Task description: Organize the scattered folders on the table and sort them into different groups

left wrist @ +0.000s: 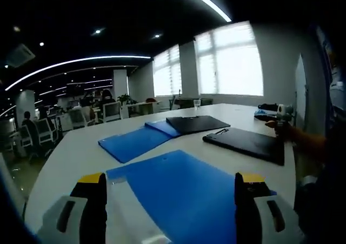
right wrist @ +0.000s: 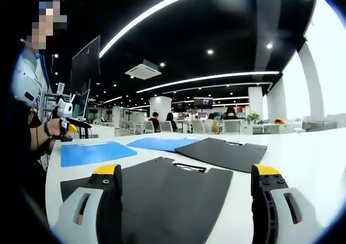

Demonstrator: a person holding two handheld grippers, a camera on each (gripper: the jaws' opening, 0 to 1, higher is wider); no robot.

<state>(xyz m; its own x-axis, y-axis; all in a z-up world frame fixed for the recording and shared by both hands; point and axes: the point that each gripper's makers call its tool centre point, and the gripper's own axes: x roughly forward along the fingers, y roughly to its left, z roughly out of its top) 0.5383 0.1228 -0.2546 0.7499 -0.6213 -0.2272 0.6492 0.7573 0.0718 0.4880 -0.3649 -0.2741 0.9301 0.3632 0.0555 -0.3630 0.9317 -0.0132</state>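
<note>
My left gripper (left wrist: 171, 178) is open, its jaws wide apart over the near end of a blue folder (left wrist: 184, 192) lying flat on the white table (left wrist: 65, 157). Beyond it lie a second blue folder (left wrist: 132, 143), a black folder (left wrist: 197, 123) and a black clipboard (left wrist: 246, 143). My right gripper (right wrist: 186, 171) is also open, hovering above a black clipboard (right wrist: 167, 192). Past it are another black folder (right wrist: 224, 152) and two blue folders (right wrist: 92, 152) (right wrist: 157, 143). A hand holds the right gripper (left wrist: 281, 113) at the table's right side.
A drinking glass (left wrist: 197, 103) stands at the table's far end. The person (right wrist: 27, 109) stands at the table's edge. Office desks, chairs (left wrist: 38, 133) and seated people fill the room behind; bright windows (left wrist: 232, 63) line one wall.
</note>
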